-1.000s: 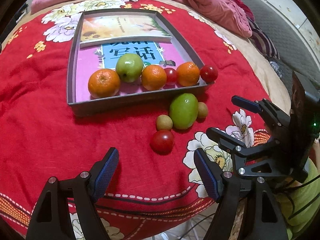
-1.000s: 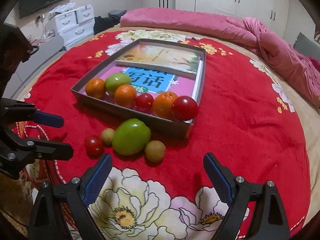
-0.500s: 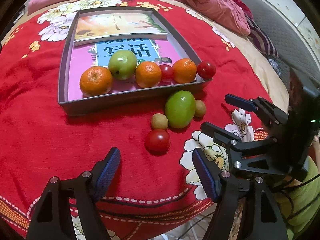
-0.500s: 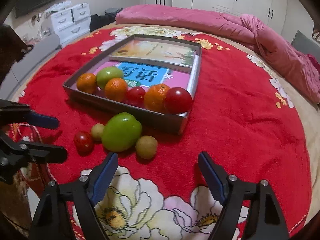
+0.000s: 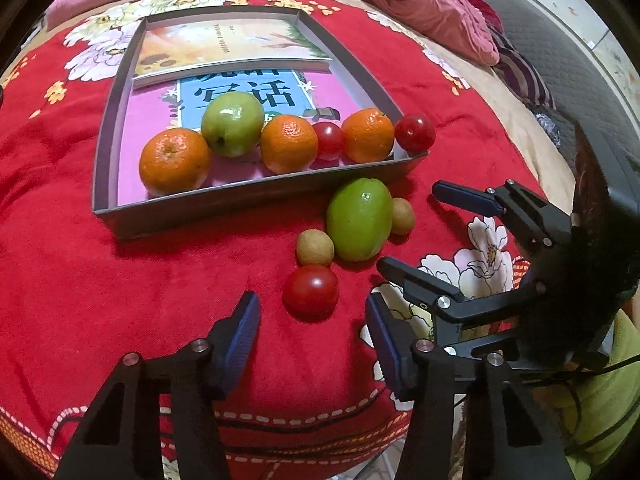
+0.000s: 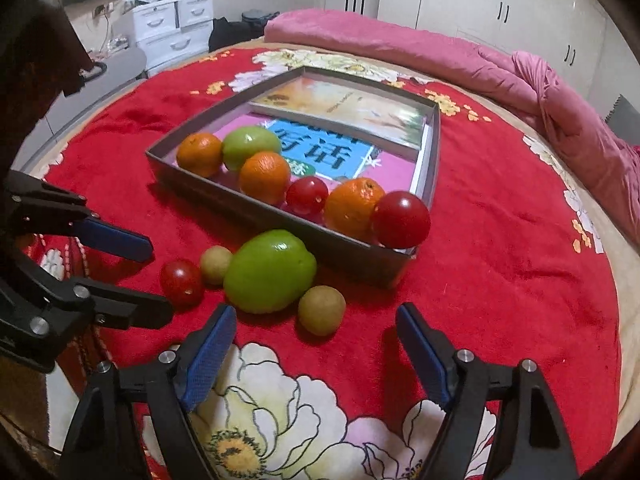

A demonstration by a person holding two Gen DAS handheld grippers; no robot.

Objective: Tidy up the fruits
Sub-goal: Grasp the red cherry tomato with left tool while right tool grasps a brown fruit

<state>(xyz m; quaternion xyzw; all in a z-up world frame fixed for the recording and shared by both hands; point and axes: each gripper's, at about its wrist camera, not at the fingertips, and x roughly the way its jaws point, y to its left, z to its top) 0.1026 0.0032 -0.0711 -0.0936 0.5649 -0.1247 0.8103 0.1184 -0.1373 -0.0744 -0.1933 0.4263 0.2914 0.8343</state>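
Three oranges [image 5: 175, 165] [image 5: 289, 142] [image 5: 368, 134] sit in the tray [image 5: 256, 196]. There are two green fruits: one [image 5: 233, 123] in the tray, one [image 5: 359, 219] on the bed [image 5: 80, 272]. Three red tomatoes show: two [image 5: 328, 139] [image 5: 415, 133] in the tray and one [image 5: 311, 290] on the bed. Two small tan fruits [image 5: 315, 247] [image 5: 402, 216] lie beside the outer green fruit. Two books [image 5: 232, 46] [image 5: 240, 92] lie in the tray. There is one tray, and there are two hand-held grippers [image 5: 312, 332] [image 6: 316, 344].

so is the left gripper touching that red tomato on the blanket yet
Apart. The left wrist view shows the left gripper closing with the red tomato just ahead of its fingertips, red blanket visible on either side.
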